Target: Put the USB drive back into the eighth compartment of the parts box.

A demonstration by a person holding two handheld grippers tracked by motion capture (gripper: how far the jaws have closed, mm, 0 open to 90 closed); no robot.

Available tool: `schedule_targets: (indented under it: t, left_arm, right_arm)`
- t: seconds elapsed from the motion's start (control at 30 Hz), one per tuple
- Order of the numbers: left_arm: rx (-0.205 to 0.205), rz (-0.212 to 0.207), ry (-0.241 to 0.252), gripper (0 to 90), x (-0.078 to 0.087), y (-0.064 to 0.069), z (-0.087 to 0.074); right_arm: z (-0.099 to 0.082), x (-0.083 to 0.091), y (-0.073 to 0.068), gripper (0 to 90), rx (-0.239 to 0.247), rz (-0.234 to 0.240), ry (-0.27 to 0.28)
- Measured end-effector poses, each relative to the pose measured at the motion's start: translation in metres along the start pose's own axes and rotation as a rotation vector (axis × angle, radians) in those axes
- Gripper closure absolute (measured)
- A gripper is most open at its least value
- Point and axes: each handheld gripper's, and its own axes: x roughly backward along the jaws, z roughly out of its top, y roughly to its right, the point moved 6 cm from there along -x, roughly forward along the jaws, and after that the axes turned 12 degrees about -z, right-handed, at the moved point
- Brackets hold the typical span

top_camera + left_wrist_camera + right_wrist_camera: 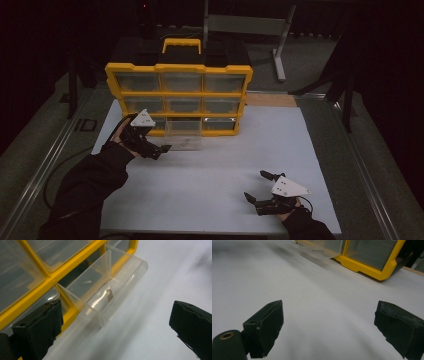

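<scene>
Although the right gripper (261, 188) lies nearest the person, at about five o'clock on the white table (215, 170), it looks to have no part in the work just now: its jaws stand wide apart with nothing between them, and in the right gripper view only bare tabletop lies ahead of them. Farther in, at about nine o'clock, the left gripper (164, 149) hovers just beside the clear drawer (184, 134), at its left front corner, jaws also spread wide and holding nothing. That drawer is the bottom middle one of the yellow organiser (178, 95), which stands at twelve o'clock on the far part of the table; it is pulled partway out over the tabletop while the other drawers sit flush. In the left gripper view a small dull item (109, 295) lies inside the drawer against its front wall; what it is I cannot tell.

As I judge it, the opening is done and the left gripper is free of the drawer. What seems left is either lifting that item out or pushing the drawer home, and neither has begun.
</scene>
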Motion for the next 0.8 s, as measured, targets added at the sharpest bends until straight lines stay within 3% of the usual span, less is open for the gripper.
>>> schedule_targets:
  t: [0.2,0.8]
  left_arm:
    - [0.007,0.004,0.015,0.3,0.006,0.004,-0.011]
    - [0.014,0.006,-0.002,0.3,0.0,0.015,-0.046]
  right_arm:
    - [0.0,0.0,0.0,9.1,0.002,0.002,0.003]
    - [0.001,0.0,-0.001,9.1,-0.001,0.001,-0.001]
